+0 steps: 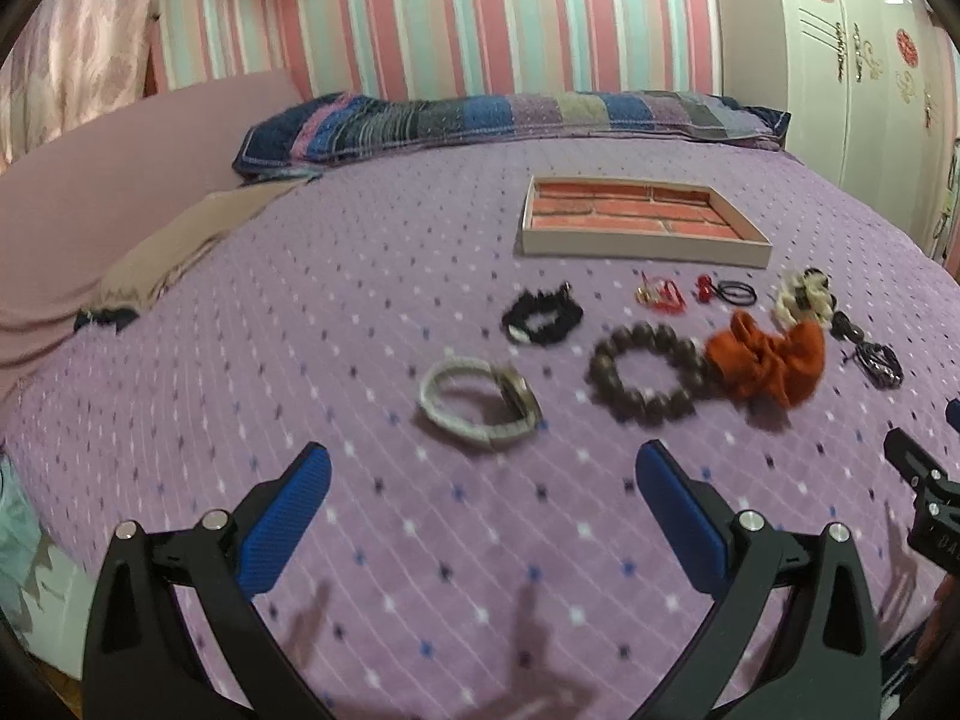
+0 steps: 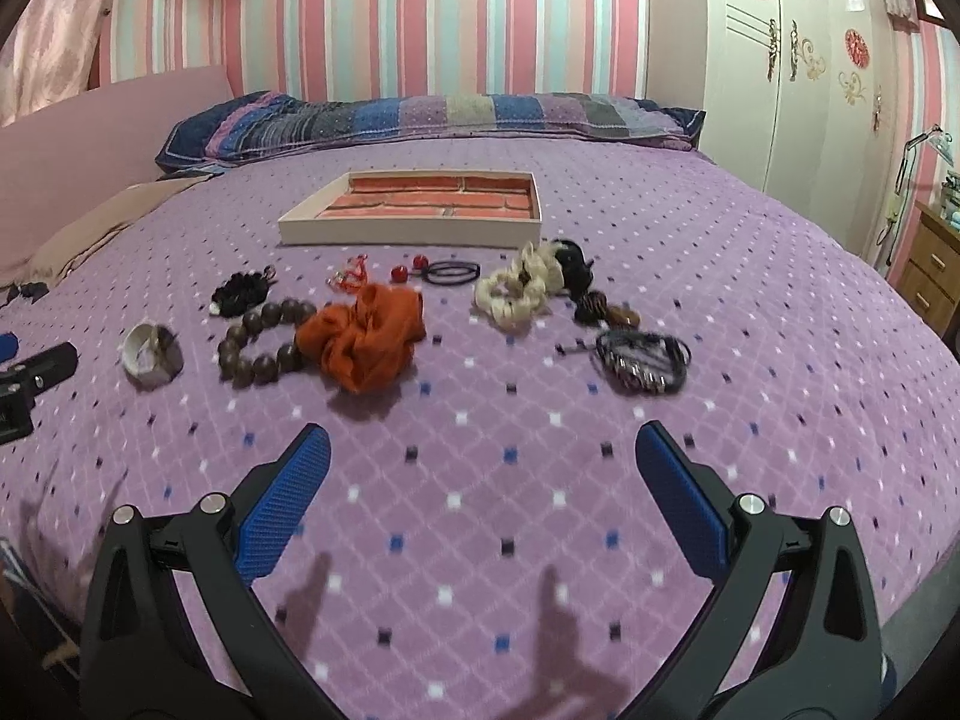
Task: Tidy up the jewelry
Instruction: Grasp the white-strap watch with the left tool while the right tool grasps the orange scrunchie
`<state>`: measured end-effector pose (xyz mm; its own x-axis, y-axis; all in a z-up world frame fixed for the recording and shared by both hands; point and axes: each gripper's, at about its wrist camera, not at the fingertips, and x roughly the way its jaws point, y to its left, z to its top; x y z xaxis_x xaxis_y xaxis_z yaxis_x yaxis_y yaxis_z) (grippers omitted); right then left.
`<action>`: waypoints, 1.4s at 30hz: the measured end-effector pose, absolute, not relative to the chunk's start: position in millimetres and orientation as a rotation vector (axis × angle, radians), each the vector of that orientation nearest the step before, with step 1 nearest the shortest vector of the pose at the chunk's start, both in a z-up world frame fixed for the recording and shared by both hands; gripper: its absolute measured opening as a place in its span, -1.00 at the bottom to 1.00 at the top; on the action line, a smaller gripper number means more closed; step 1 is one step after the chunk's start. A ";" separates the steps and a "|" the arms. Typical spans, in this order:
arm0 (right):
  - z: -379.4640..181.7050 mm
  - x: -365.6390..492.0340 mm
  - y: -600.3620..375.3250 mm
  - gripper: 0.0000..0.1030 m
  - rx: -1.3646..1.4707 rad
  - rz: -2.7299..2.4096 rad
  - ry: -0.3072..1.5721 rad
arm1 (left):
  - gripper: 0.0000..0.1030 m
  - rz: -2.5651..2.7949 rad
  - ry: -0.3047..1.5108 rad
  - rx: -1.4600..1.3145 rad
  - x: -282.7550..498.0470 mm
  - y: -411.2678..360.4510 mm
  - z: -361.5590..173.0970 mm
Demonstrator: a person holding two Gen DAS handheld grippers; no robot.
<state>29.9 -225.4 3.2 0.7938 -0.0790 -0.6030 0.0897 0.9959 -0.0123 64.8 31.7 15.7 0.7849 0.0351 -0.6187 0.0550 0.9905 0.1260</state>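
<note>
My left gripper (image 1: 483,480) hangs over the bedspread (image 1: 300,312) with its jaws spread wide and nothing between them; my right gripper (image 2: 483,480) hangs the same way, wide open and empty. Just beyond my left jaws lies a pale bangle (image 1: 477,405), and to its right a ring of dark wooden beads (image 1: 648,372), which touches an orange scrunchie (image 1: 765,360). Behind the bangle and beads sits a black scrunchie (image 1: 543,315). From my right camera the orange scrunchie (image 2: 366,336) is nearest on the left and a dark braided bracelet (image 2: 642,360) nearest on the right, with the beads (image 2: 264,342) and the bangle (image 2: 152,356) farther left. Behind the bracelet is a small brown piece (image 2: 606,312) that I cannot make out, then a cream scrunchie (image 2: 519,291) with something black (image 2: 573,264) touching its far side. In the back row lie a small red-and-gold tangle (image 2: 351,273), too blurred to name, and a black hair tie with two red balls (image 2: 435,271). Past all of this, apart from the jewelry, sits the tray (image 2: 408,234), shallow, pale-walled, lined in a red brick pattern, nothing in it. At the head of the bed lies a striped pillow (image 2: 420,114) against a striped wall (image 2: 456,18), and a white wardrobe (image 2: 798,60) stands on the right. The tip of my left gripper shows at the left edge of my right view.
</note>
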 end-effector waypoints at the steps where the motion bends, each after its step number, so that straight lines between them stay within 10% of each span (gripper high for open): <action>1: 5.3 36.8 -223.7 0.92 0.008 -0.094 0.645 | 0.93 -0.015 0.665 0.148 70.2 33.3 18.3; 32: -10.5 132.6 -194.7 0.91 -0.035 -0.131 0.691 | 0.93 -0.086 0.815 0.086 174.3 107.6 -35.3; 42: -11.2 144.3 -200.8 0.57 -0.003 -0.125 0.702 | 0.91 -0.153 0.825 0.125 182.6 97.3 -37.9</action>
<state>144.3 -200.8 -11.2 0.7561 -0.1153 -0.6442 0.1134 0.9925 -0.0445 182.6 97.3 -37.9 0.6683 -0.0867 -0.7388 0.1834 0.9817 0.0508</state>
